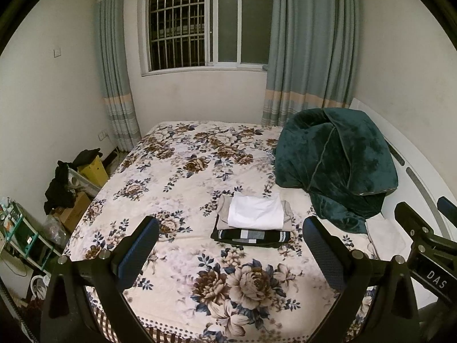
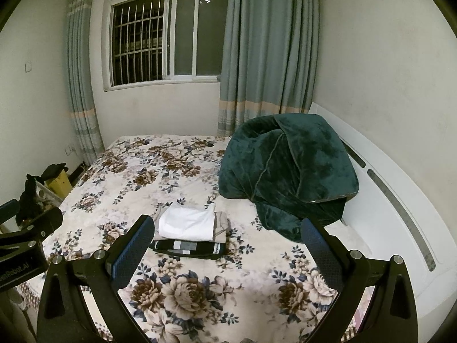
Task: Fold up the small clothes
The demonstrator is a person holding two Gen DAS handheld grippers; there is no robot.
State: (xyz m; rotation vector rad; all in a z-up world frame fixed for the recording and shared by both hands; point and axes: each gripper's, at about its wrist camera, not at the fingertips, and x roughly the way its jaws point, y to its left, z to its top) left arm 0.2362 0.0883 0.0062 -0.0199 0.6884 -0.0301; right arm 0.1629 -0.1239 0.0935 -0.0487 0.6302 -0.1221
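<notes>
A stack of folded small clothes lies on the floral bed [image 1: 177, 171]: a white garment [image 1: 255, 211] on top, a beige one [image 1: 221, 220] under it, and a black striped one [image 1: 251, 235] at the bottom. The stack also shows in the right wrist view, with the white garment [image 2: 187, 223] on the striped one [image 2: 188, 247]. My left gripper [image 1: 231, 228] is open and empty, held above the bed in front of the stack. My right gripper [image 2: 228, 228] is open and empty, to the right of the left one.
A dark green plush blanket [image 1: 337, 160] is heaped at the bed's right side against the white headboard [image 2: 400, 200]. Boxes, a yellow carton [image 1: 95, 168] and dark clothes crowd the floor left of the bed. A window and curtains stand behind.
</notes>
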